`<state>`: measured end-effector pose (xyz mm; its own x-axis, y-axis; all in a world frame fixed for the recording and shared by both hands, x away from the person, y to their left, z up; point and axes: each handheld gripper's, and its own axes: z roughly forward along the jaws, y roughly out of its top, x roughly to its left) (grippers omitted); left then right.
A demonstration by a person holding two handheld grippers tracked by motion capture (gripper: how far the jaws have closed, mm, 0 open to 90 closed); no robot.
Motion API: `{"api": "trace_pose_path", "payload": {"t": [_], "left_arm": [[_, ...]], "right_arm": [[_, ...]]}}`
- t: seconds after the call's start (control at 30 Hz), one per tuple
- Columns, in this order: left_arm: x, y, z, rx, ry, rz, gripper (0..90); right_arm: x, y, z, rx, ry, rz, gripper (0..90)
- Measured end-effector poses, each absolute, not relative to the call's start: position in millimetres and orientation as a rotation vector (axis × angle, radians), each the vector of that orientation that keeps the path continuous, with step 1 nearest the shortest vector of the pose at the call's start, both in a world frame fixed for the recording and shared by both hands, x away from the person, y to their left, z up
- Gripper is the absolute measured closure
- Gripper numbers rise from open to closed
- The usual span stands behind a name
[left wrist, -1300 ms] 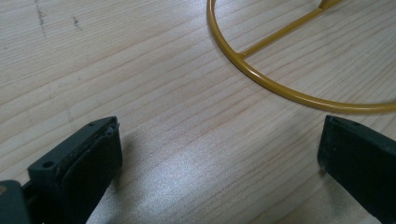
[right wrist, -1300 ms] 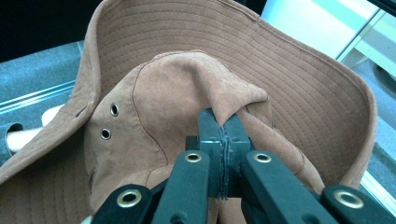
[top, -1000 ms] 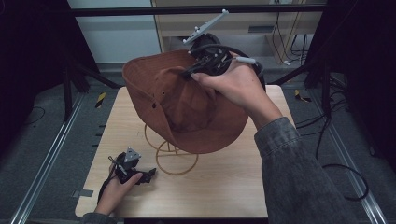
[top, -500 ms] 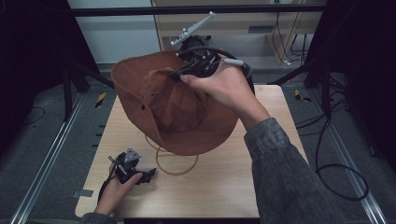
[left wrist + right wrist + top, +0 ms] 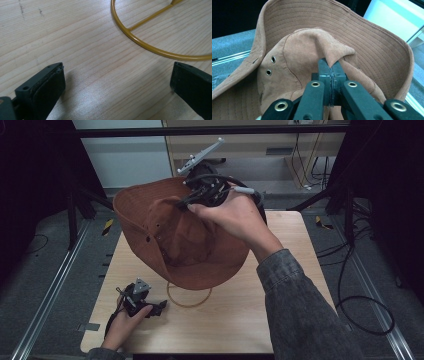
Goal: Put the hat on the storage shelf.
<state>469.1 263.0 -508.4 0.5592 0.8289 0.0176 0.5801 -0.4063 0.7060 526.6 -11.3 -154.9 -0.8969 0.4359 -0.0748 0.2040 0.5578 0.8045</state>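
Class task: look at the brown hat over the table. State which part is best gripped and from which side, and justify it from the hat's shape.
Grip a pinched fold of the crown of the brown hat, coming from above. The soft cloth bunches into a thin ridge that narrow jaws can close on, as the right gripper shows. The wide, floppy brim would likely sag and swing.

Dim room, dark edges, soft table glare, sharp close-ups

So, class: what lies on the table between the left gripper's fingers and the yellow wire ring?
Nothing: the left gripper view shows bare wood between the open fingers and the ring.
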Motion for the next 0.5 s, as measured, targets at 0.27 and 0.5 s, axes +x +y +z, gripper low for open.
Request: {"api": "trace_pose_path", "payload": {"t": [0.27, 0.5], "left_arm": [[469.2, 263.0, -508.4, 2.135, 1.124, 0.487, 0.0], [469.2, 263.1, -508.4, 2.136, 1.124, 0.487, 0.0]], "right_arm": [[527.5, -6.1, -160.5, 0.524, 2.542, 1.260, 89.6], [528.3, -2.7, -167.1, 0.521, 2.556, 1.257, 89.6]]}}
